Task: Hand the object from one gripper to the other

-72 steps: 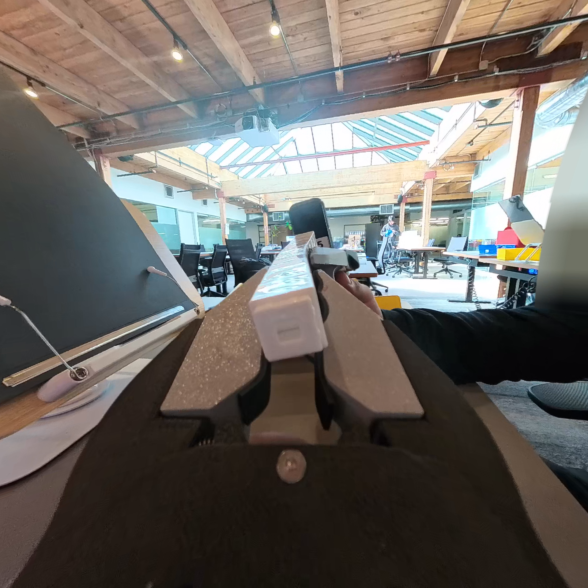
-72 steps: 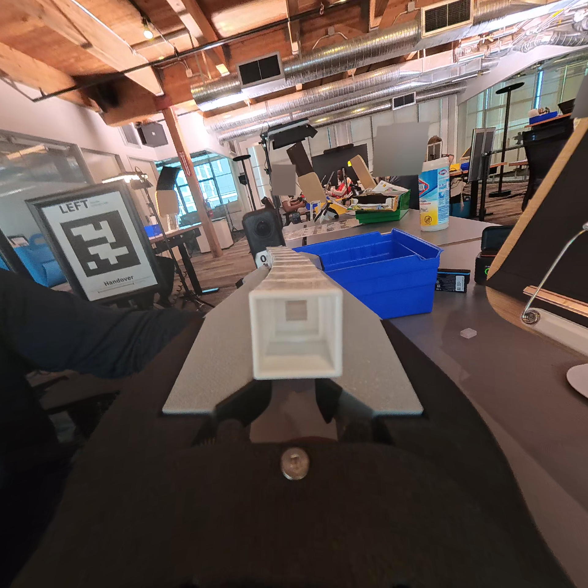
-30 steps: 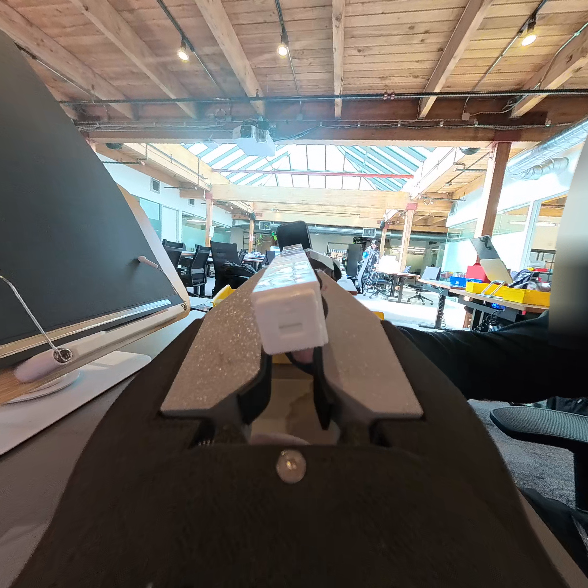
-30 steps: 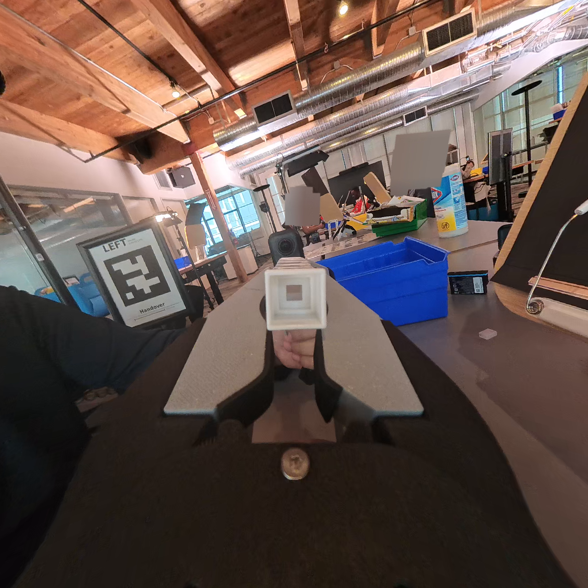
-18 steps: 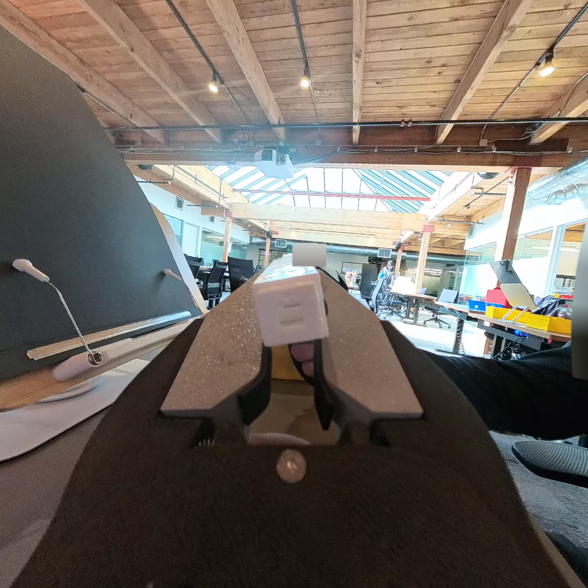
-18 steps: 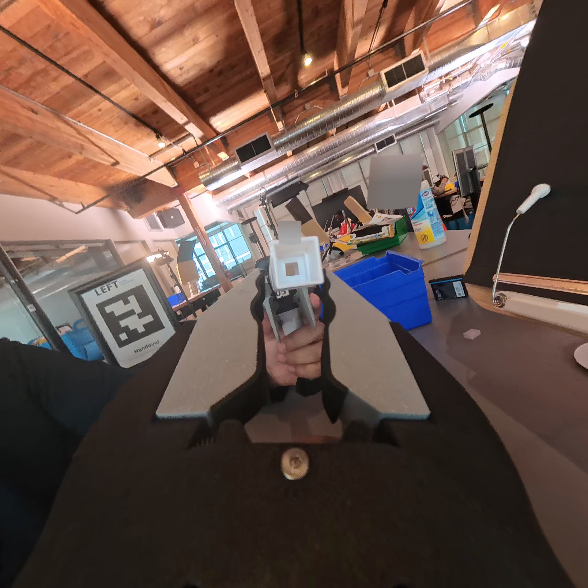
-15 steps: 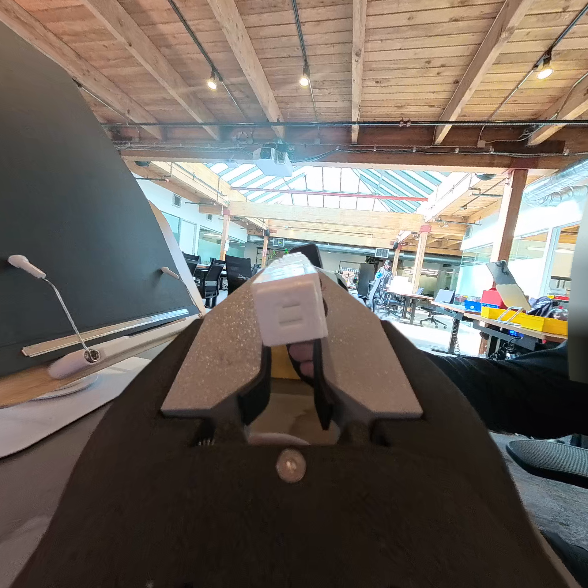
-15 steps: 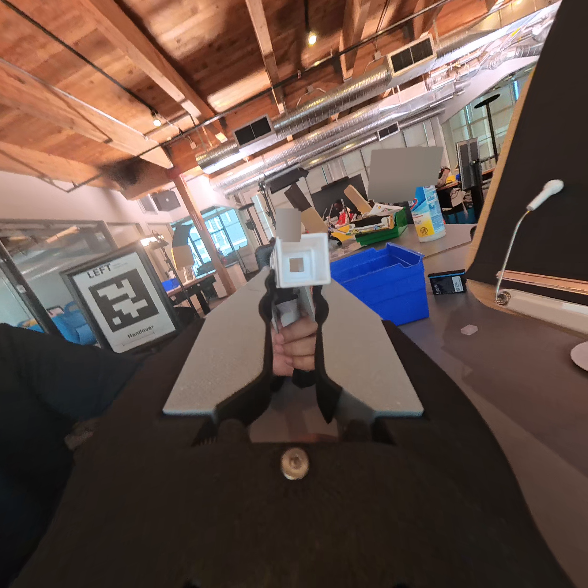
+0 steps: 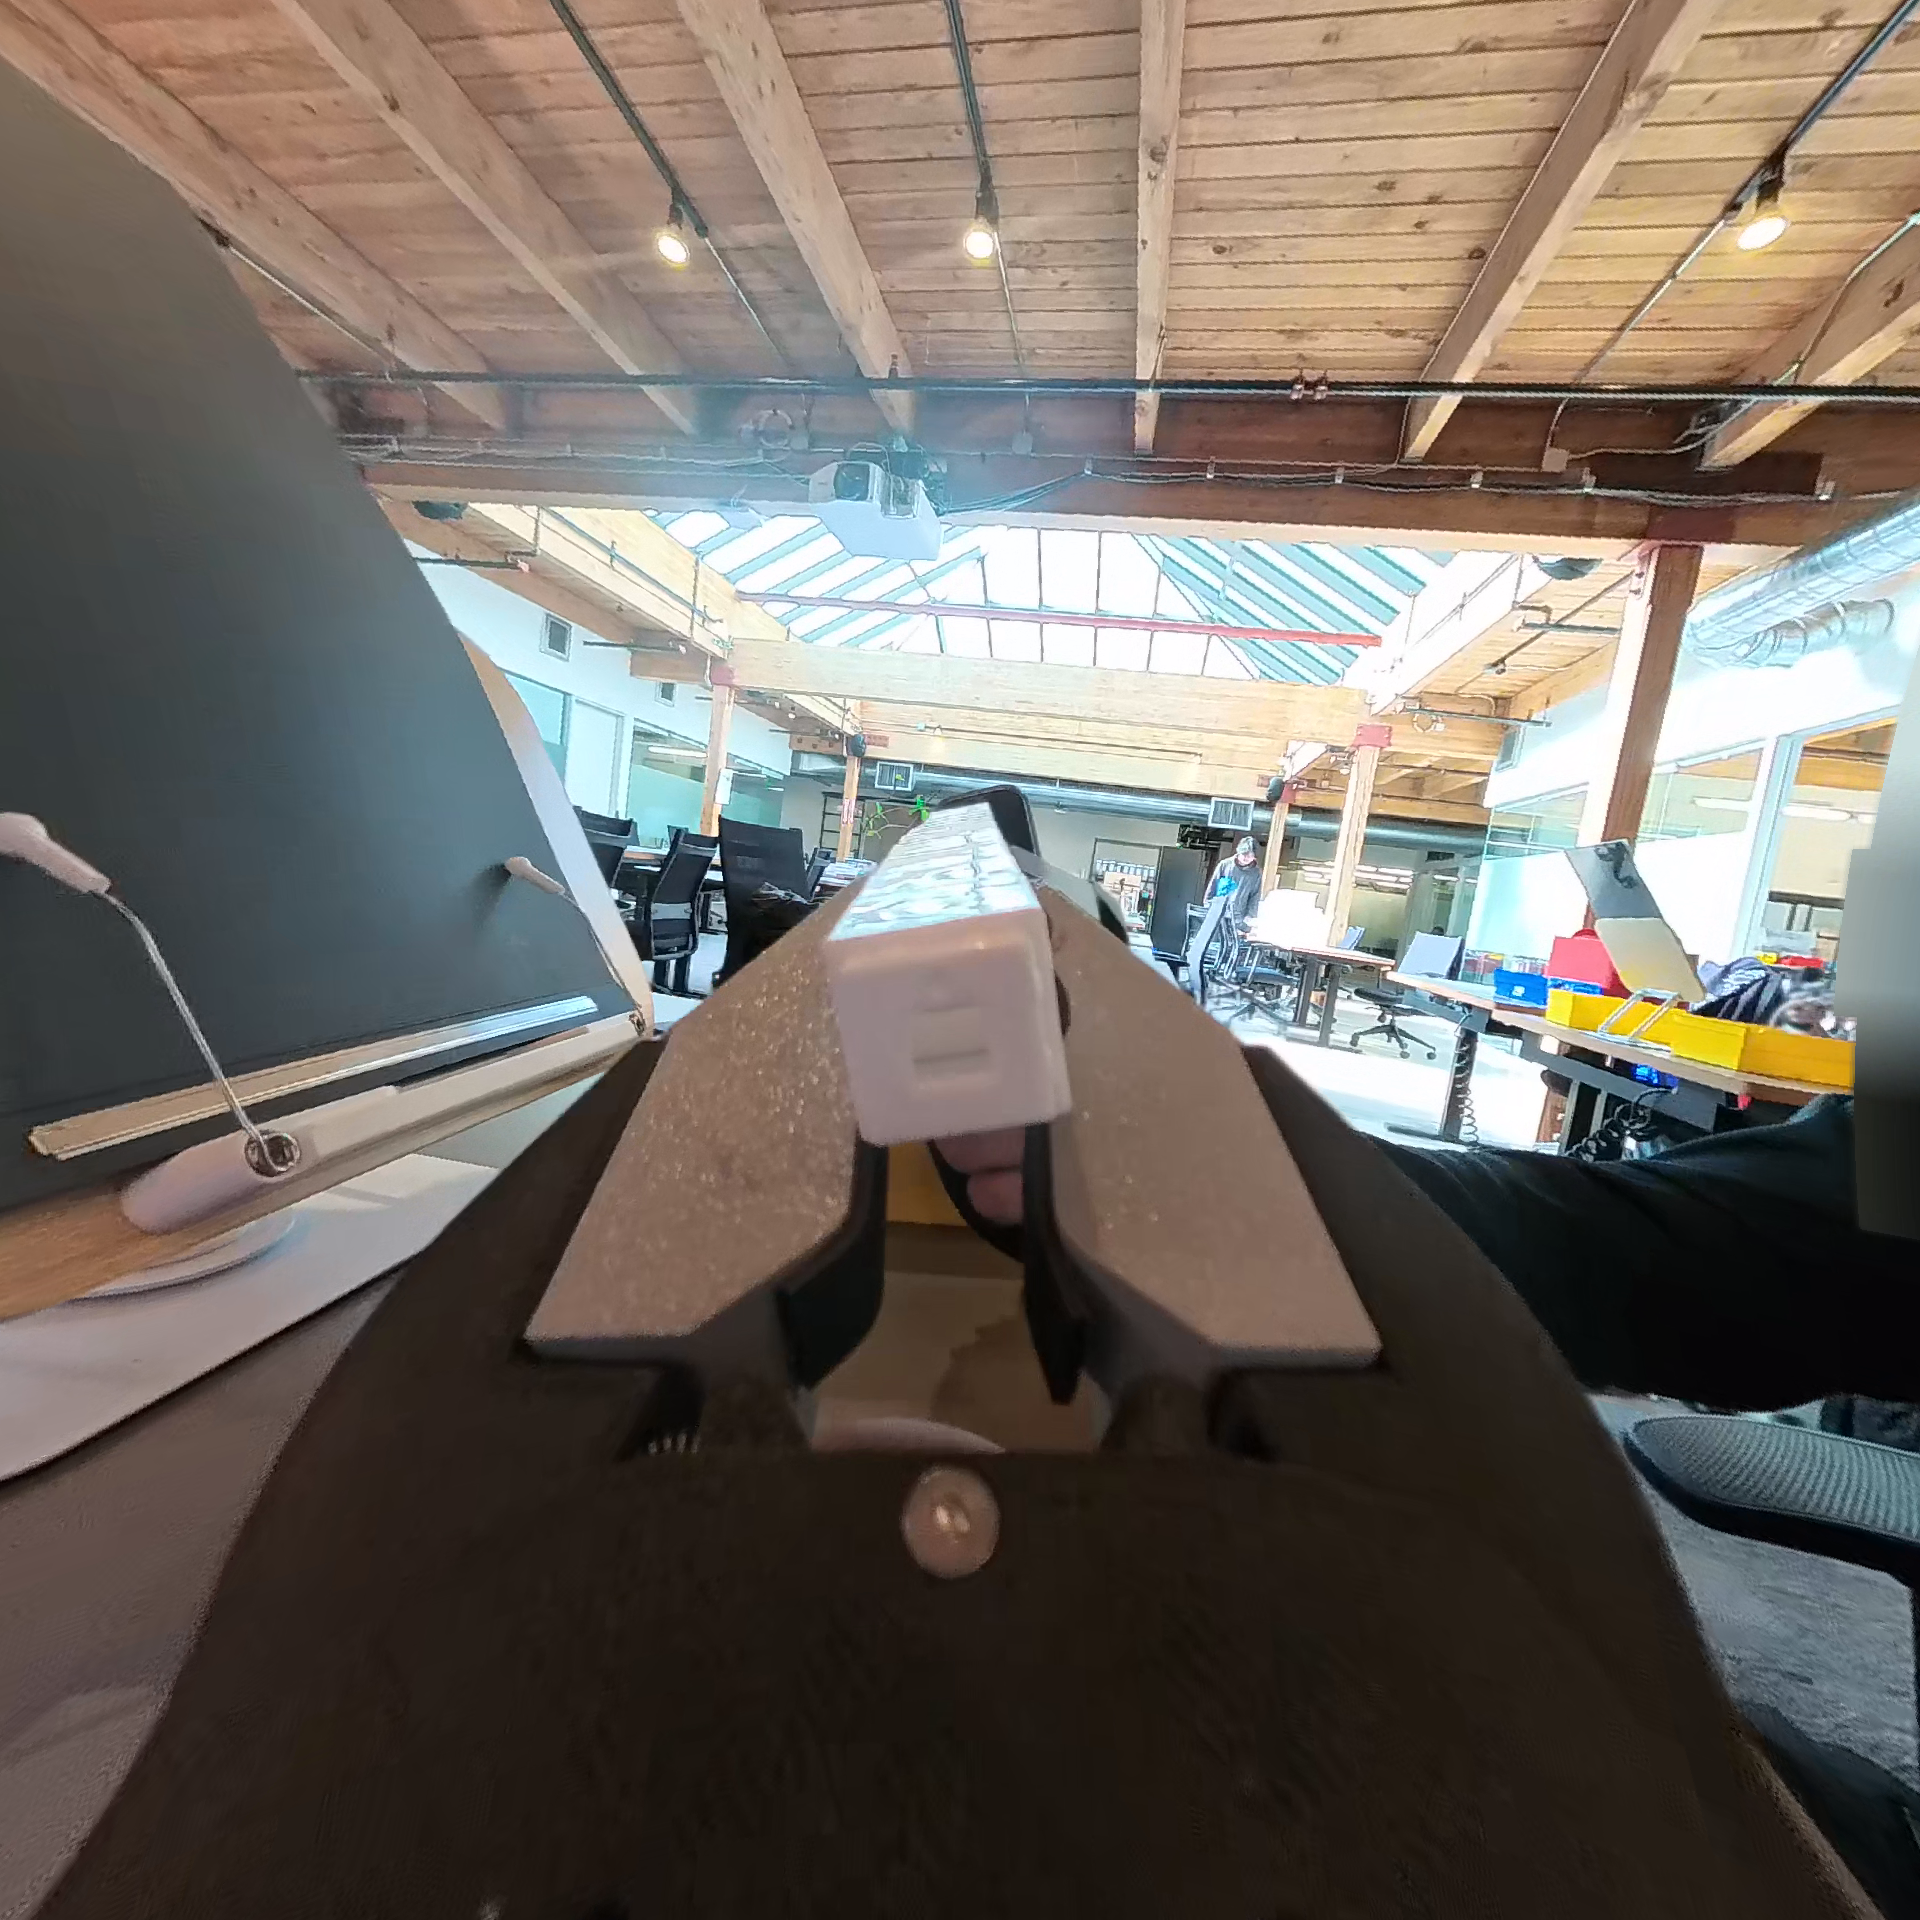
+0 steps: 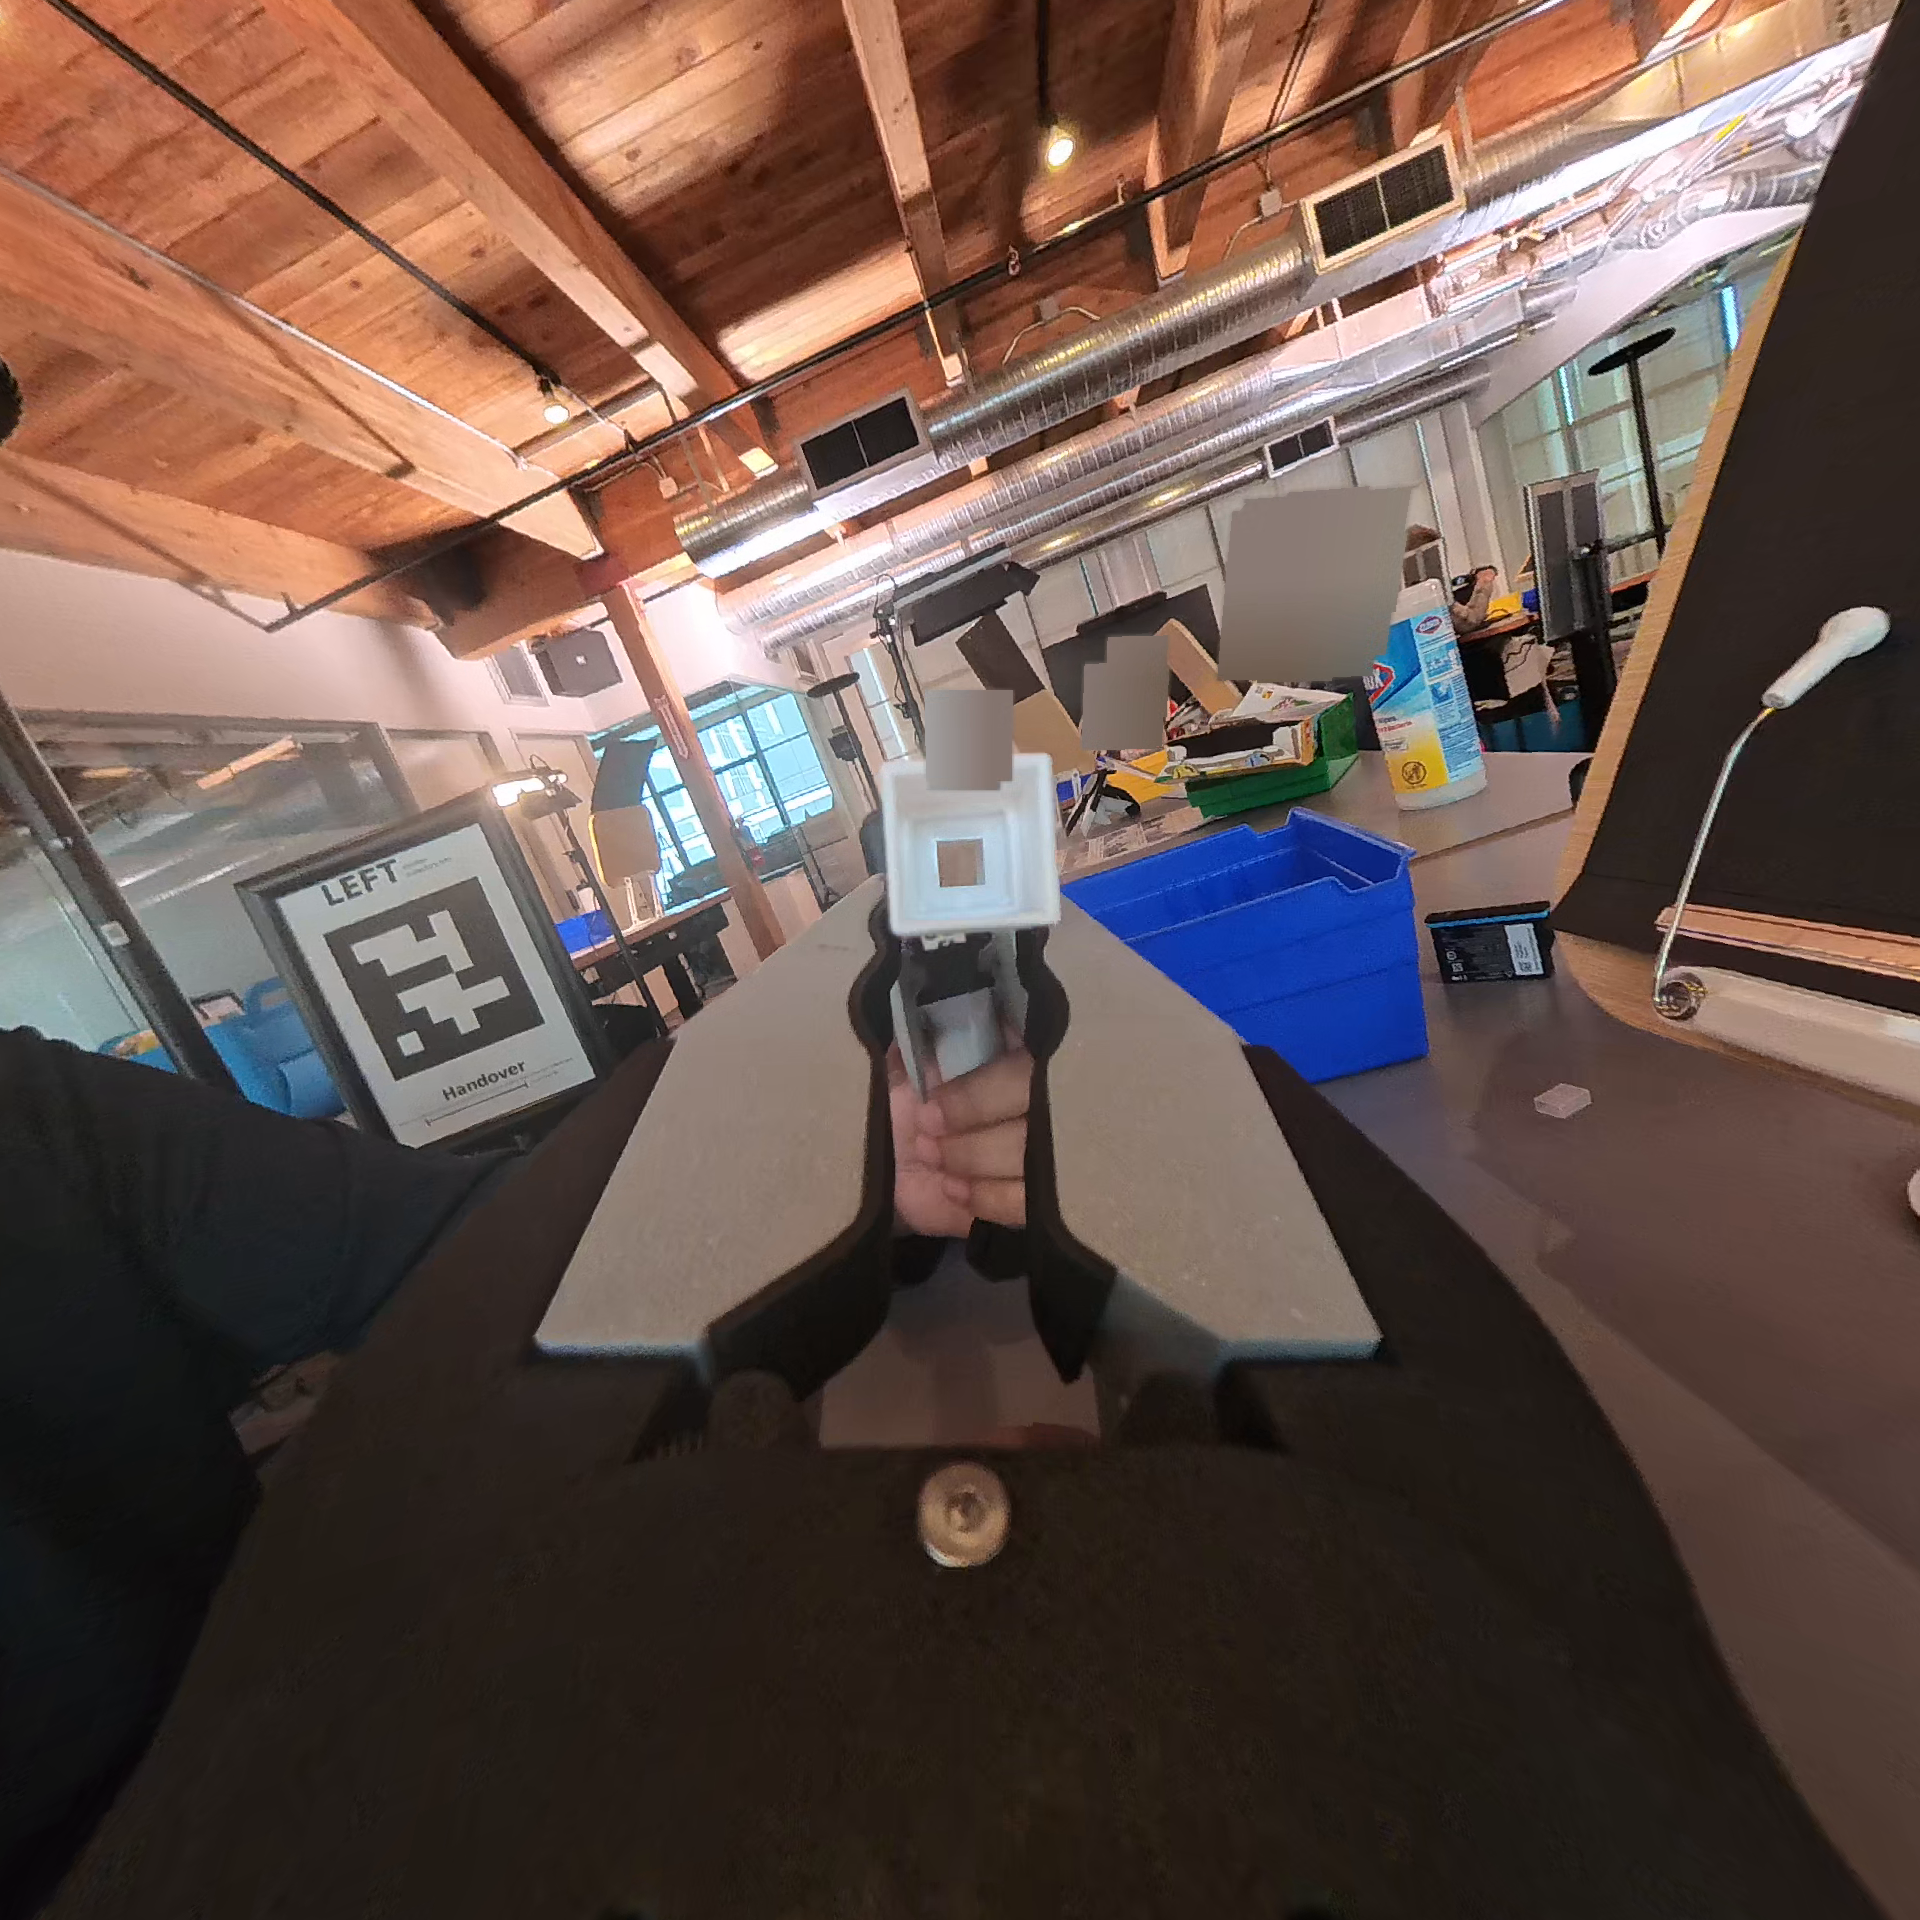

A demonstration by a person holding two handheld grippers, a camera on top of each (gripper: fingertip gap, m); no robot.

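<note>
Between our left gripper's [image 9: 951, 997] fingers sits the white square bar [image 9: 951, 1023], pinched and pointing outward. Our right gripper [image 10: 961, 935] faces the bar's [image 10: 971, 862] hollow far end at its fingertips; its jaws look slightly parted, though we cannot tell whether they touch it.

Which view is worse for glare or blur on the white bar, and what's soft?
Left wrist view: skylight blows out behind, the white bar stays readable, its top glints. Right wrist view: even light, the bar's hollow end slightly soft, right gripper body blurred up close. Both show fisheye bending at the edges.
</note>
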